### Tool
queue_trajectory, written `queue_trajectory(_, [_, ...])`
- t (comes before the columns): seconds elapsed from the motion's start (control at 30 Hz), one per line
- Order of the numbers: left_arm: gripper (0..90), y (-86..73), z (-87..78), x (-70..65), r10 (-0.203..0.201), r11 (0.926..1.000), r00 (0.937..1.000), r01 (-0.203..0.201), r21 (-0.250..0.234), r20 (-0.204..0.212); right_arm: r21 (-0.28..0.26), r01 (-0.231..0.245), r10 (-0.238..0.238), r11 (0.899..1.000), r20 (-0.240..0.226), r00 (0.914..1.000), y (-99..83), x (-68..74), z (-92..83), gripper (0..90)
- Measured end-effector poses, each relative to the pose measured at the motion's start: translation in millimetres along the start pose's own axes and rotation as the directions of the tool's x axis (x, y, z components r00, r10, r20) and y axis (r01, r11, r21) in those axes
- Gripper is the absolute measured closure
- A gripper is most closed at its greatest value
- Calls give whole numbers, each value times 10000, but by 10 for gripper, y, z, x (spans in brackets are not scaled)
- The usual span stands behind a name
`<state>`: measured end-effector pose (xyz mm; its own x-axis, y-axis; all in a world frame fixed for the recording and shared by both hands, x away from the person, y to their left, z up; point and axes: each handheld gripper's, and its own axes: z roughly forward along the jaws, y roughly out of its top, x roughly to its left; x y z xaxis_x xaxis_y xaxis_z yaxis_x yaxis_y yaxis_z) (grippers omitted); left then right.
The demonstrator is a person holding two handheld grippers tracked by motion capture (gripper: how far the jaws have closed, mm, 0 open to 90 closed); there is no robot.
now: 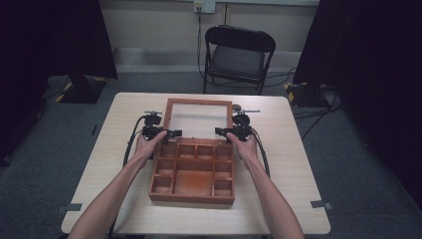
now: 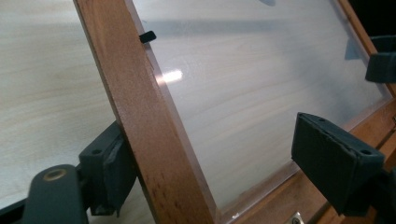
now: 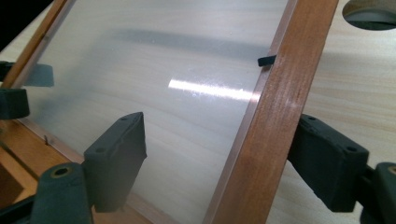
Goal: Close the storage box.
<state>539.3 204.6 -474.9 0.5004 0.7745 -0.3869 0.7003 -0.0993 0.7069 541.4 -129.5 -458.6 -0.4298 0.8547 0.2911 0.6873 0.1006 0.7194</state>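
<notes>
The table [image 1: 278,149] has bare room all around the wooden box [image 1: 193,186]. The left gripper [image 1: 171,133] and right gripper [image 1: 222,132] each straddle a side rail of the open lid [image 1: 199,103]. Both sets of jaws stand apart, one pad beside the wood, the other off it.

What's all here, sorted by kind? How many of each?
Wooden box with compartments: 1
Glazed wooden lid: 1
Grippers, left gripper and right gripper: 2
Table: 1
Folding chair: 1
Total: 6

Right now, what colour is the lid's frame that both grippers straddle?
Reddish-brown wood around a clear pane; the lid frame shows best in the left gripper view.
</notes>
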Motion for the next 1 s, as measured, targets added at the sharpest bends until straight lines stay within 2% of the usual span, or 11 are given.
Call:
queue_trajectory(0.13, [231,23,-68,-10,187,9997,9998,-189,-129,-87,-294,-44,37,9996,-235,9997,24,10,-76,218])
queue_trajectory(0.23, [231,45,-107,-55,338,9990,9992,-345,-267,-233,-441,17,-27,9990,-226,9997,39,37,-123,215])
queue_trajectory(0.5, [248,95,-266,-111,502,9969,9987,-507,-605,-87,-934,130,-169,9955,-413,9990,78,108,-290,242])
queue_trajectory(0.73, [264,103,-370,-149,615,9941,9978,-633,-885,-233,-1187,136,-205,9928,-571,9982,85,179,-376,249])
queue_trajectory(0.8, [270,111,-415,-150,673,9932,9977,-679,-944,-103,-1226,157,-237,9923,-642,9977,91,199,-402,257])
queue_trajectory(0.9, [272,125,-481,-156,811,9918,9966,-819,-976,-120,-1258,221,-308,9918,-679,9972,96,216,-420,269])
queue_trajectory(1.0, [274,143,-549,-167,781,9899,9969,-792,-1173,-139,-1312,246,-344,9911,-731,9967,102,250,-434,271])
